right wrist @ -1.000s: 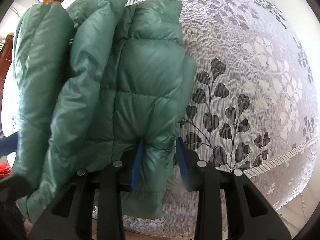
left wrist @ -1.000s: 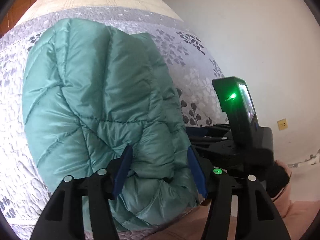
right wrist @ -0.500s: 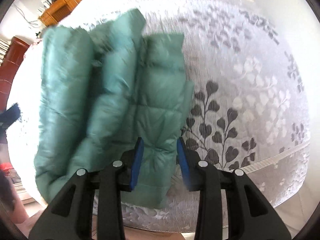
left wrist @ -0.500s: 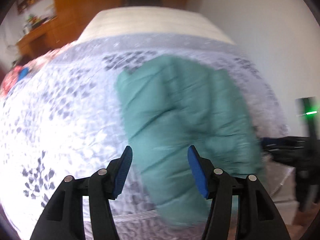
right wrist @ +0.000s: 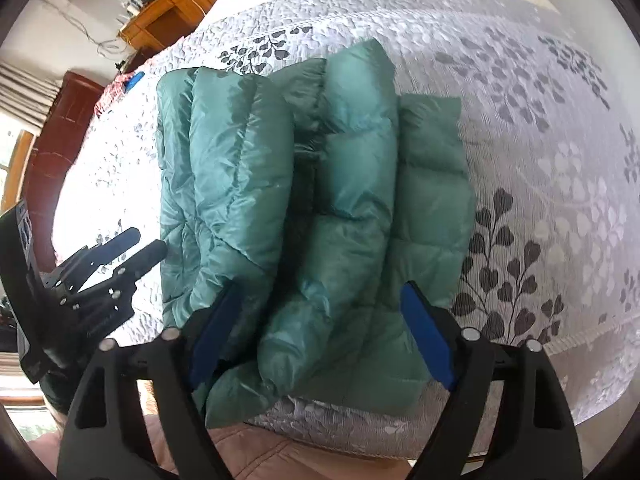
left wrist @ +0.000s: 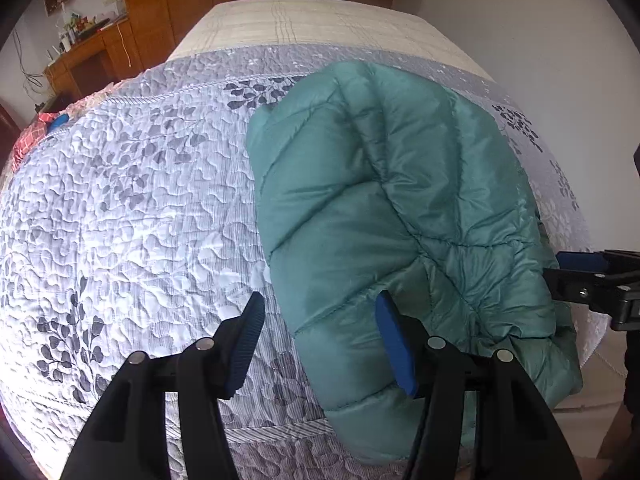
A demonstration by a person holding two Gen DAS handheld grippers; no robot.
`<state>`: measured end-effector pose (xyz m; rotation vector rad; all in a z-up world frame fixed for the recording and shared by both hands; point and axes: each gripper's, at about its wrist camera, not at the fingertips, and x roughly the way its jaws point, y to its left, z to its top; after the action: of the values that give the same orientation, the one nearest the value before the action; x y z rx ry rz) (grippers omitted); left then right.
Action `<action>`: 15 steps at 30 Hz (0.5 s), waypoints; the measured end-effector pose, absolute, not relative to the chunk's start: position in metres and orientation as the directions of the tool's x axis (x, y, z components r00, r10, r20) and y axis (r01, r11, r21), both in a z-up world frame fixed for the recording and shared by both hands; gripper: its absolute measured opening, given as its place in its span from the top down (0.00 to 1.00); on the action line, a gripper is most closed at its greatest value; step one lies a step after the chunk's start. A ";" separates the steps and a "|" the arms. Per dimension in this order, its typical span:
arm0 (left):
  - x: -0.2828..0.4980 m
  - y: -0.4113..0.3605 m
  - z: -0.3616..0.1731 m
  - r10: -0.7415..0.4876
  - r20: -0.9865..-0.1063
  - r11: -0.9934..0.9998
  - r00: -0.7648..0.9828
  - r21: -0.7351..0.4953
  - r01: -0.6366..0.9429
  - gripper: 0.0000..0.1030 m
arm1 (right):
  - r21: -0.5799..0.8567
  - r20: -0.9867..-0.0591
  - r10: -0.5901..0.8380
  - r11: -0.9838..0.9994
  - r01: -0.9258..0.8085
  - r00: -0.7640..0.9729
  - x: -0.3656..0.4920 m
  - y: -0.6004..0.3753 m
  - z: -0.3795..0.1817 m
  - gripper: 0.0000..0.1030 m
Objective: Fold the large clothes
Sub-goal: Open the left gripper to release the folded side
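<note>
So the green puffer jacket is lying folded up on the bed, sitting right along the near edge, toward the near right corner as the person is facing it. Part of the bundle is hanging slightly over that edge. It's bunched into long puffy rolls, with one sleeve lying on top down the middle.

The left tool is hovering just above the near-left part of the jacket with its blue pads standing apart. Nothing is being pinched; one pad is sitting over the bare quilt and the other over the jacket's edge.

The right tool is pointing steeply down at the near end of the bundle, and its jaws are opening right now. The jacket fabric is showing between the blue pads, but they're standing clear of it on both sides, so it isn't gripping anything.

Each tool is showing up in the other one's camera: the left one off to the jacket's left side over the quilt, the right one just beside the jacket's right edge.

The quilt itself is pale grey with dark leaf prints. A wooden desk is standing past the bed's far left corner.
</note>
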<state>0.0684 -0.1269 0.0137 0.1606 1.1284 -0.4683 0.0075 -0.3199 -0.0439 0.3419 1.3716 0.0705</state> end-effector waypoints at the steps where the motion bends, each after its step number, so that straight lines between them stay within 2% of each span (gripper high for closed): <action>1: 0.068 -0.127 0.014 -0.279 -0.897 0.892 0.343 -0.110 0.438 0.44 | 0.271 -0.951 0.241 0.951 0.146 0.195 0.010 -0.316 -0.044 0.35; 5: 0.069 -0.127 0.011 -0.276 -0.899 0.894 0.341 -0.110 0.434 0.44 | 0.288 -0.949 0.258 0.943 0.168 0.180 0.012 -0.319 -0.048 0.34; 8: 0.070 -0.127 0.008 -0.271 -0.900 0.898 0.342 -0.108 0.427 0.44 | 0.332 -0.934 0.299 0.928 0.169 0.195 0.008 -0.322 -0.043 0.26; 10: 0.072 -0.127 0.006 -0.271 -0.900 0.899 0.341 -0.109 0.424 0.44 | 0.322 -0.936 0.290 0.934 0.157 0.199 0.009 -0.321 -0.039 0.24; 15: 0.076 -0.126 0.002 -0.270 -0.901 0.899 0.341 -0.109 0.424 0.44 | 0.326 -0.937 0.296 0.932 0.159 0.184 0.016 -0.315 -0.038 0.24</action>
<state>0.0758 -0.1256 0.0022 0.1542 1.1377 -0.4533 0.0158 -0.3152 -0.0382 0.3904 1.3928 0.1001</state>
